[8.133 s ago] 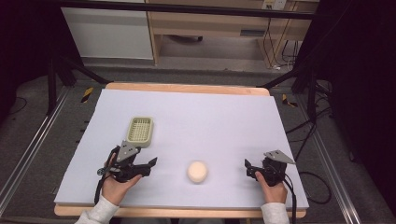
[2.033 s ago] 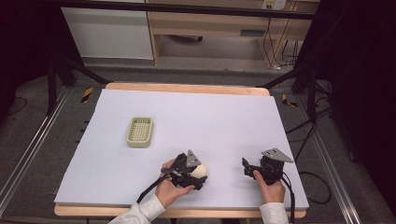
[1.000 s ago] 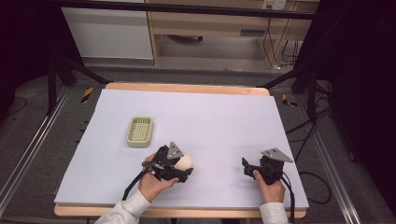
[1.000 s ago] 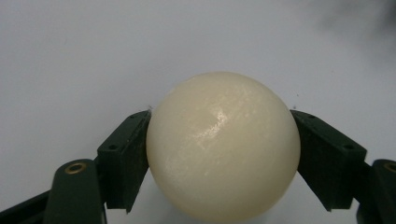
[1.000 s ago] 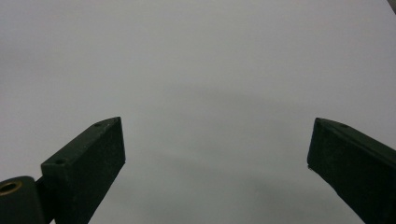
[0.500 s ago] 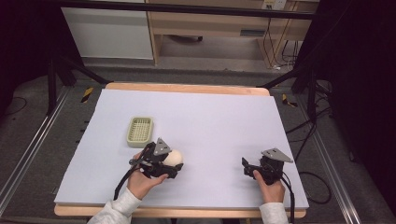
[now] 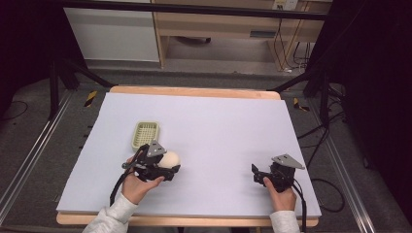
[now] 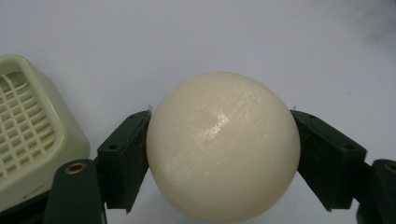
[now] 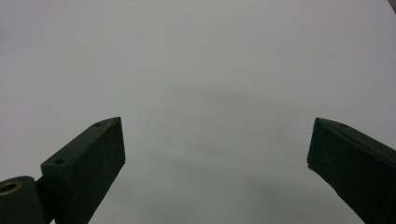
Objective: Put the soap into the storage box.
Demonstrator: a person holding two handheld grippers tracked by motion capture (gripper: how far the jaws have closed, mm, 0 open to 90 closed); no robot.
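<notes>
A cream ball (image 7: 169,158) is clamped between the jaws of my left gripper (image 7: 167,165), just in front of and to the right of a small pale green basket (image 7: 145,134). In the left gripper view the ball (image 8: 222,146) sits between both black jaws, and the basket (image 8: 32,135) lies close at the left with its grid floor showing. My right gripper (image 7: 257,175) rests near the table's front right, jaws pointing left. Its own view has the jaws wide apart over bare white surface, gripper (image 9: 217,149) open with nothing between them.
A white sheet (image 7: 218,126) covers the wooden table (image 7: 194,91). A black frame with rails and cables stands around the table, with cabinets behind it.
My left gripper took hold of the ball at mid-front and has carried it leftward, now close beside the basket. The right gripper has stayed put.
</notes>
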